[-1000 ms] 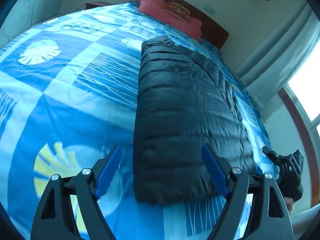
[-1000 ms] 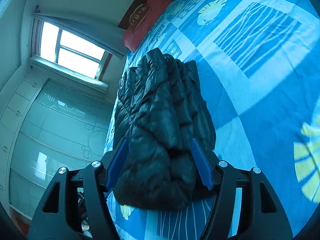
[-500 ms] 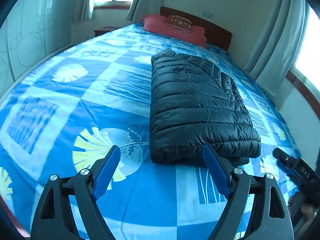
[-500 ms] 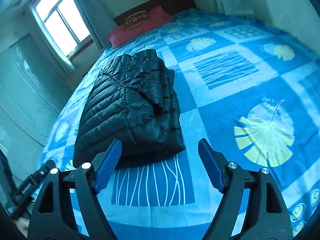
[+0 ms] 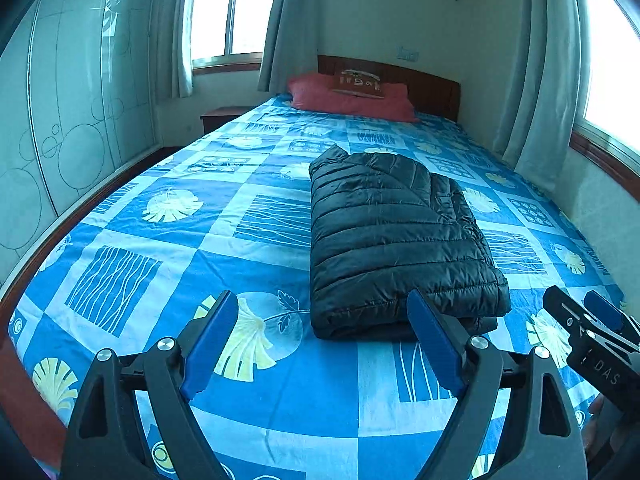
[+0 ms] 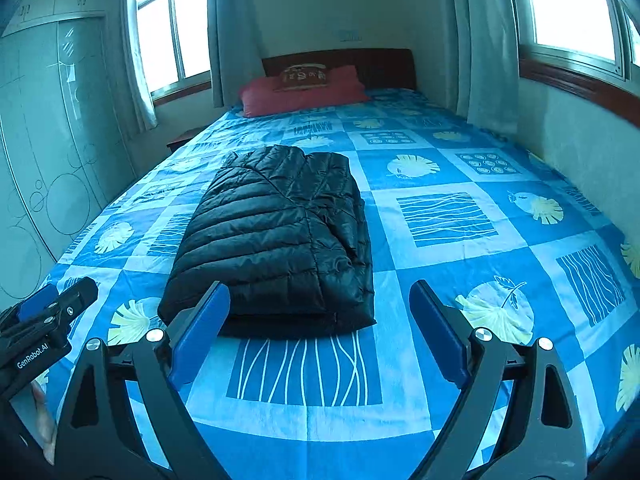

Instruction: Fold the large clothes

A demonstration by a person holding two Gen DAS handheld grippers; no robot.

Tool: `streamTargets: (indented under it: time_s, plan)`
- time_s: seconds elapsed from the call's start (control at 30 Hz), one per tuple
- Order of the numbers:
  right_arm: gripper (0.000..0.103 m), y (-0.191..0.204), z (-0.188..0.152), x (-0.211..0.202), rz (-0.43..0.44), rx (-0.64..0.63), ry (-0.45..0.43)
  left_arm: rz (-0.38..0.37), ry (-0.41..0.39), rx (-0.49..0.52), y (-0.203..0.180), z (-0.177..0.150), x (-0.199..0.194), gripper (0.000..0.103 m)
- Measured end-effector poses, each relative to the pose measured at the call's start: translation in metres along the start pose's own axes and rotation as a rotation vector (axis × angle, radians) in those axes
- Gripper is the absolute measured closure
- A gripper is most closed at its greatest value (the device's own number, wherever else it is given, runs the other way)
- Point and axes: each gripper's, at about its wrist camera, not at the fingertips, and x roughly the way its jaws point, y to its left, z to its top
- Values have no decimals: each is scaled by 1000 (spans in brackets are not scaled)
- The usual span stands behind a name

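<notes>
A black quilted puffer jacket (image 5: 392, 240) (image 6: 276, 240) lies folded into a thick rectangle on the blue patterned bed cover (image 5: 160, 260) (image 6: 460, 280). My left gripper (image 5: 322, 304) hovers open above the cover, just short of the jacket's near edge, with nothing between its blue pads (image 5: 212, 340). My right gripper (image 6: 320, 292) is also held back from that near edge; its jaws are opening wide and hold nothing. Each gripper shows in the other's view: the right gripper (image 5: 592, 328) at the far right, the left gripper (image 6: 52, 308) at the far left.
A red pillow (image 5: 352, 98) (image 6: 304, 88) lies against the wooden headboard (image 6: 380, 64). A glass-fronted wardrobe (image 5: 80, 100) stands along the bed's left side, with a nightstand (image 5: 224, 116) in the corner. A wall with a window and curtain (image 6: 488, 60) borders the right side.
Both grippers drew back and rose from the jacket, and both views levelled out. The right gripper's jaws, which stood around the jacket's near edge, widened and came off it.
</notes>
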Motion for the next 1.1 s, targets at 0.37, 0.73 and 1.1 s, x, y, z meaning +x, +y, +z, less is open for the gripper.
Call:
streamTargets:
  time_s: [0.37, 0.73, 1.1]
  plan:
    - [12, 6, -3, -4, 8, -9, -3, 2, -13, -2, -2, -4, -8, 18]
    - [12, 9, -3, -8, 7, -10, -10, 2, -22, -1, -2, -3, -13, 18]
    - [12, 8, -3, -7, 13, -14, -9, 6, -35, 4, -4, 0, -18, 18]
